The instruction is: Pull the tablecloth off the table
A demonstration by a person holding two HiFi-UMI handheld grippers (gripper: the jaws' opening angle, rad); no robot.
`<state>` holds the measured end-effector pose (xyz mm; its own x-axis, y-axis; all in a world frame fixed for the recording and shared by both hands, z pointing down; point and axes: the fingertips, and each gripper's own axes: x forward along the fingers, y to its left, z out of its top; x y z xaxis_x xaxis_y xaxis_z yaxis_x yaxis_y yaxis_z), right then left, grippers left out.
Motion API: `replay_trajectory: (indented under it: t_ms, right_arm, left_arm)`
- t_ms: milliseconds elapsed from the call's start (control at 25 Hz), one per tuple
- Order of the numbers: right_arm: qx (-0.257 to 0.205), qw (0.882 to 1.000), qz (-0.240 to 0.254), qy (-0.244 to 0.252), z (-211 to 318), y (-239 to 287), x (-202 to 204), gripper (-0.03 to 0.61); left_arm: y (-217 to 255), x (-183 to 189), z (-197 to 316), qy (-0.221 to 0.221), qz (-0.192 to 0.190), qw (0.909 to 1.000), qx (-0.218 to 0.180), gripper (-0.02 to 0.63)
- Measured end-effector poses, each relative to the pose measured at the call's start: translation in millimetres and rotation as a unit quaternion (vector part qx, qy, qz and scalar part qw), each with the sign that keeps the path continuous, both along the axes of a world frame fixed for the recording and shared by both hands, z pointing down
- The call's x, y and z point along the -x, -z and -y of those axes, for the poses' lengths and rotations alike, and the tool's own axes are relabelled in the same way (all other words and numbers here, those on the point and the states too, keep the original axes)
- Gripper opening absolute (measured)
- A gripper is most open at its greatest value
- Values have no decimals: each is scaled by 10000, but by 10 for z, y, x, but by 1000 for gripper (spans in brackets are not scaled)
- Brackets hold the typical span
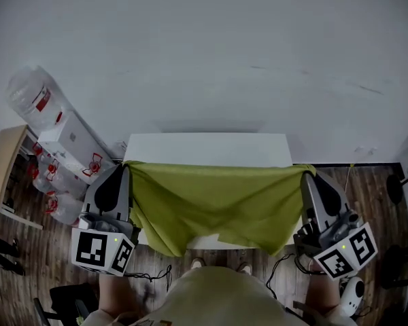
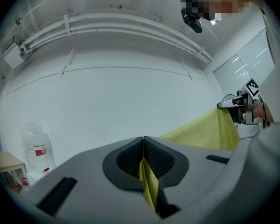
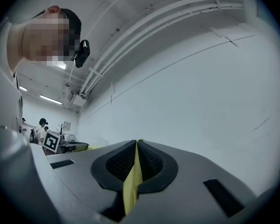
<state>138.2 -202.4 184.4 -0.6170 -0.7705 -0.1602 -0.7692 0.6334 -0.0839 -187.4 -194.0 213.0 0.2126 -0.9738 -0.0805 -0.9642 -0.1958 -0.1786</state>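
Looking steeply down, we find nearest to us the left hand-held gripper [image 1: 126, 170] and the right hand-held gripper [image 1: 305, 176], each clamped shut on one end of the yellow-green tablecloth [image 1: 217, 199]. In the left gripper view a thin fold of the cloth is pinched between the dark ribbed pads [image 2: 156, 160]. The right gripper view shows the same: a strip of cloth pressed between closed jaws. The tablecloth spans the gap between the two grippers, its upper edge drawn nearly straight and the rest sagging slack over the near part of the white table [image 1: 207, 148]. The table's far strip lies uncovered. Farther off, left of the table, we note clear water bottles [image 1: 28, 94] and a white box [image 1: 71, 143]. Wooden floor [image 1: 374, 195] shows to either side, and a pale wall [image 1: 211, 53] rises behind.
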Motion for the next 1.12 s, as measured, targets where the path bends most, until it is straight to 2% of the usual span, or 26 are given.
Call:
replay_trajectory:
  t_ms: [280,520,920,1120]
  right_arm:
    - [441,9990,47,8,147,-329,-47,32]
    - [729,9971,-227,-72,261,-668,-43,32]
    - [1449,9882,-491,-37,443,-1411,-2,32]
    - [1657,9847,-533,-9,472,-1602,26,32]
  left_arm:
    - [-280,-44,116,-87,81,9994,336,23]
    - [-631,-55,202,-91,99,9971,753,23]
    - [-1335,-15,291,-19,61,9887,1495,24]
    - [-1520,3,288,7,67,9857,1686,25]
